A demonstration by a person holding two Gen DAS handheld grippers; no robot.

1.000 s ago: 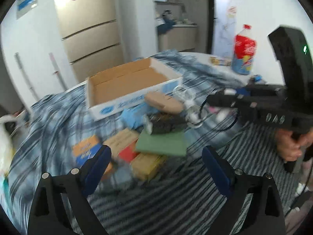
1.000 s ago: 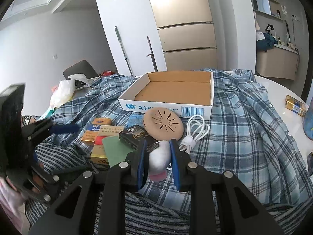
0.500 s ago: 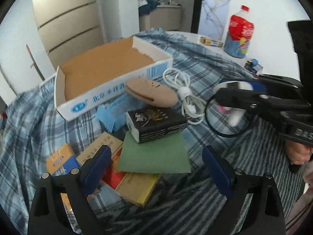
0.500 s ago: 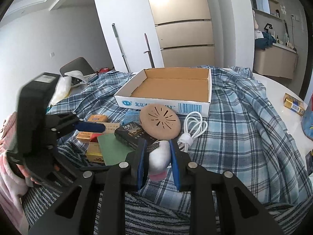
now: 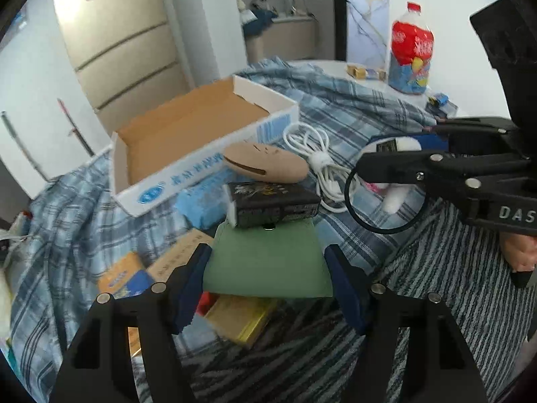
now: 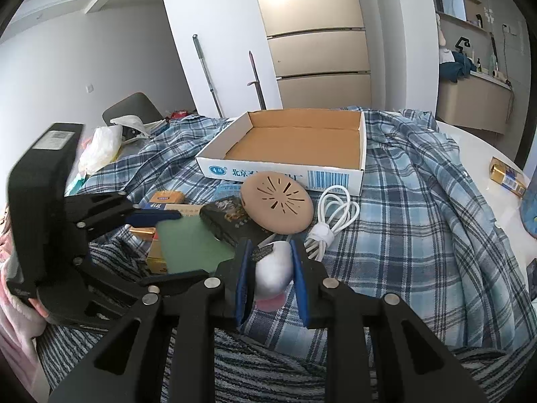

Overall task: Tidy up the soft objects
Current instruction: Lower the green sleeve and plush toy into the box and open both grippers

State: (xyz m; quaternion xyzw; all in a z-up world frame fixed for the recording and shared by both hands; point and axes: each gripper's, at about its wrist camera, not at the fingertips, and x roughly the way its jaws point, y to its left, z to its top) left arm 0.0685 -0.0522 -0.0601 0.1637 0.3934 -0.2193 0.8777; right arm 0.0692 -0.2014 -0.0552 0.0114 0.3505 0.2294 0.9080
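Reading "DAS" in white letters on its black body, the right gripper (image 5: 396, 158) is clamped on a white plush toy (image 6: 273, 263) with a pink patch at its lower end and a small dark tag; both blue pads press into the soft fleece, which bulges between them. A thin black ring (image 5: 382, 198) hangs under this gripper in the left wrist view.

The left gripper (image 5: 268, 268) is closing, its blue pads just either side of a smooth, flat green pad (image 5: 268, 258), not visibly pressing it. On the far edge of that green pad sits a black glossy packet (image 5: 272, 198) with gold ornamental print, and a tan round disc (image 6: 277, 206) cut with radial slots leans on it.

Behind them stands a shallow cardboard tray (image 6: 285, 171), white outside with blue Chinese lettering, a round blue logo and a barcode, bare brown inside. A coiled white cable (image 6: 330, 216) lies beside it on the blue plaid cloth (image 6: 419, 221). Orange, blue and gold cartons (image 5: 124, 275) lie left of the green pad. A red-labelled bottle (image 5: 411, 50) stands far back; its writing is unreadable.
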